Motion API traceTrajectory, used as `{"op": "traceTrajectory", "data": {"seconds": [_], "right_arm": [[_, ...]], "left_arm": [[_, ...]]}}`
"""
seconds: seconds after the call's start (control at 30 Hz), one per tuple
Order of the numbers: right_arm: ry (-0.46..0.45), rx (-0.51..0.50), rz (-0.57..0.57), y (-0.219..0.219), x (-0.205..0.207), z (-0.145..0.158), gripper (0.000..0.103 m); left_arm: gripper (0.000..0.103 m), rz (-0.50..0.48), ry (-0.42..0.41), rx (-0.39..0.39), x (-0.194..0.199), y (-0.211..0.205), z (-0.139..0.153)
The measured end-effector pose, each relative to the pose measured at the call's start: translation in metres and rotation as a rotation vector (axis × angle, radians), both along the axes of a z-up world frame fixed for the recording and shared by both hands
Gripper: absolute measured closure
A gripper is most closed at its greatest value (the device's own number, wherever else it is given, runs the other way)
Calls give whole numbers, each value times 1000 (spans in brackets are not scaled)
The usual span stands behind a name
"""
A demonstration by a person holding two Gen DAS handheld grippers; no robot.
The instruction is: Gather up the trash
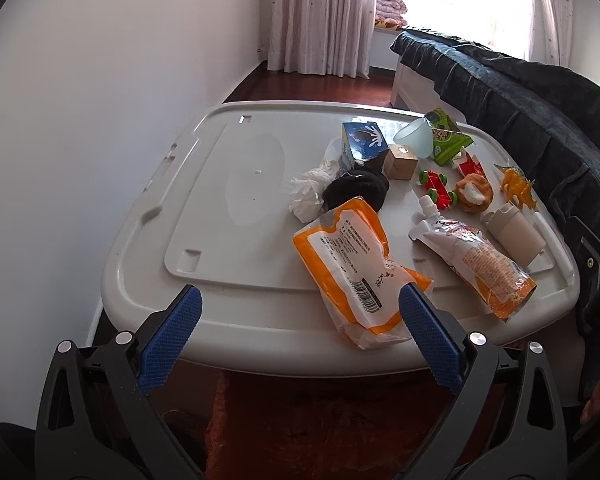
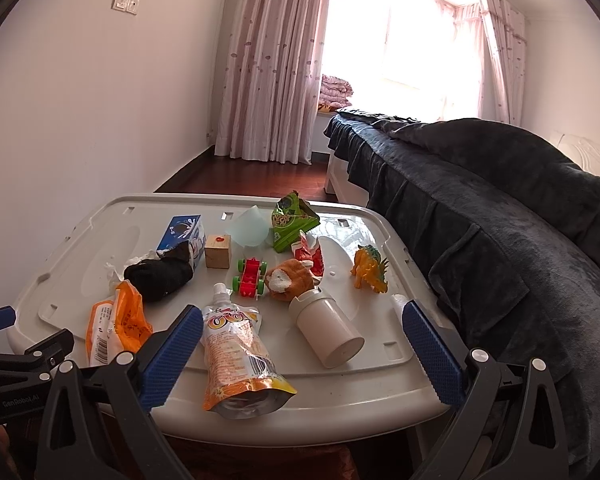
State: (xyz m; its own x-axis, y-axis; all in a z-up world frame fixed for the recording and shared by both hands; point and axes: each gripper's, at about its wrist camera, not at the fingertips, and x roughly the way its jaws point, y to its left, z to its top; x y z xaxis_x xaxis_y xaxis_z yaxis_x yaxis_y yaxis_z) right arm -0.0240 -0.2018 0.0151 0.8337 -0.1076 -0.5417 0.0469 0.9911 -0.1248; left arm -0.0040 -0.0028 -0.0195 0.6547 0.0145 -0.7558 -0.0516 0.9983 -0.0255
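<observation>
Surface: a grey plastic bin lid (image 1: pixel 148 216) serves as the table; its left half is bare and all things lie on the right half, next to the dark bed cover (image 2: pixel 500 208).
Left gripper (image 1: pixel 300 312): the jaws stand wide apart and hold nothing; it hovers at the near edge, and its right blue pad is just over the near end of the orange-and-white wrapper (image 1: pixel 352 264).
Right gripper (image 2: pixel 302 328): also spread wide and empty; between its fingers, seen from behind, lie the spouted drink pouch (image 2: pixel 236 352) and the white bottle (image 2: pixel 328 330) on its side.
Trash: the wrapper and pouch lie flat at the near edge; crumpled tissue (image 1: pixel 308 192), the blue cookie box (image 2: pixel 182 236), the green snack bag (image 2: pixel 292 220) and a torn red packet (image 2: pixel 310 254) lie farther away.
Not trash, I think: the toy car (image 2: pixel 252 276), orange dinosaur (image 2: pixel 370 268), wooden cube (image 2: pixel 218 250), plush toy (image 2: pixel 292 280), black sock (image 2: pixel 158 276).
Judgement: each open claw seems aimed at its nearest flat packet, probably because these are easiest to reach first; thin foil lying flat can slip from the pads.
</observation>
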Motion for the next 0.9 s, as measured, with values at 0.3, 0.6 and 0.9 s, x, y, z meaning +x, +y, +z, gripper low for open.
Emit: {"op": "traceTrajectory", "data": {"seconds": [0.3,0.6,0.9], "right_arm": [[0,0,0,0,0,0,4],[1,1,0,-1,0,0,4],[1,1,0,-1,0,0,4]], "left_arm": [[7,5,0,2,0,2,0],[7,10,0,3,1,4,-1],[7,11,4,8,1,1,-2]]}}
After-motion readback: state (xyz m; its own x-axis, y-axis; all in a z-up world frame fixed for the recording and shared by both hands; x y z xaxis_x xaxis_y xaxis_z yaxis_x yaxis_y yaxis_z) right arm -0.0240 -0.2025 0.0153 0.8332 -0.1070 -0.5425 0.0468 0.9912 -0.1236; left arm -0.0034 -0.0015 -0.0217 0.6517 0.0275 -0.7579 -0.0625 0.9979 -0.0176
